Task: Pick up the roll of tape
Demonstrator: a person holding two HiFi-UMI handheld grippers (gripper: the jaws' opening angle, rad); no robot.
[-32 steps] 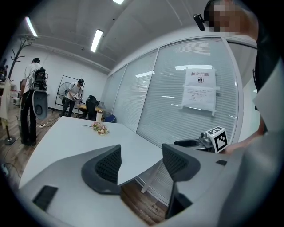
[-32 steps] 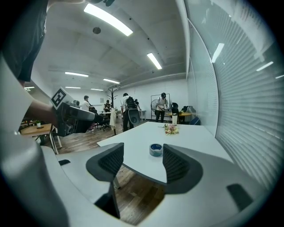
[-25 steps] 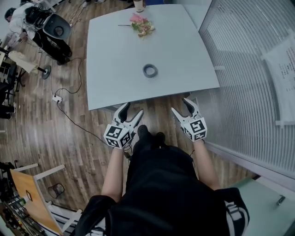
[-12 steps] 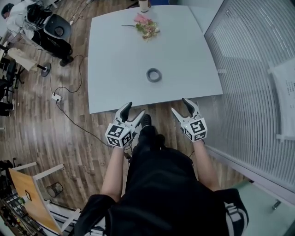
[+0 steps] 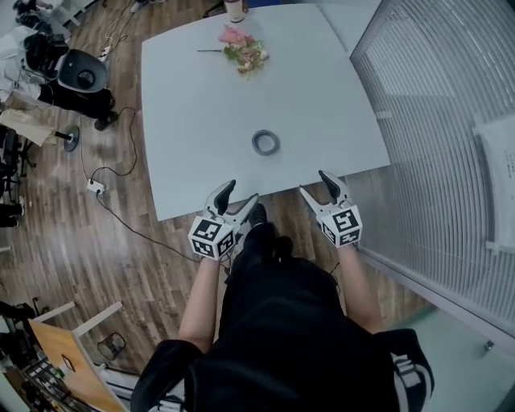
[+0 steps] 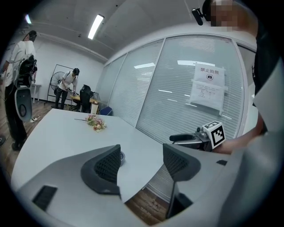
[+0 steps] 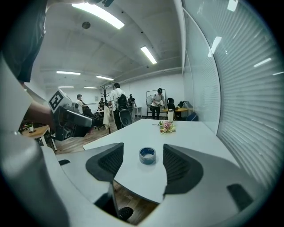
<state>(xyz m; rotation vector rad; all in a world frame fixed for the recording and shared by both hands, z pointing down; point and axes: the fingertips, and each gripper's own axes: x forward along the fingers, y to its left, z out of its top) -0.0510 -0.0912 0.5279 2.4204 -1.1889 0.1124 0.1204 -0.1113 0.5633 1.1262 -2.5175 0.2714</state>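
Pickup not begun: the roll of tape (image 5: pixel 265 142) lies untouched, one o'clock from the left gripper (image 5: pixel 240 193), eleven from the right gripper (image 5: pixel 315 183), both spread, empty.

A big white table (image 5: pixel 201 113) with rounded corners stands on a brown wooden floor (image 5: pixel 72 233). A small blue-grey roll of tape (image 5: pixel 265 142) lies flat on the table, closer to the near edge than the far one. A little bunch of pink flowers (image 5: pixel 244 48) lies near the far edge (well apart from the tape), and a pale cup (image 5: pixel 234 10) stands right at that edge.
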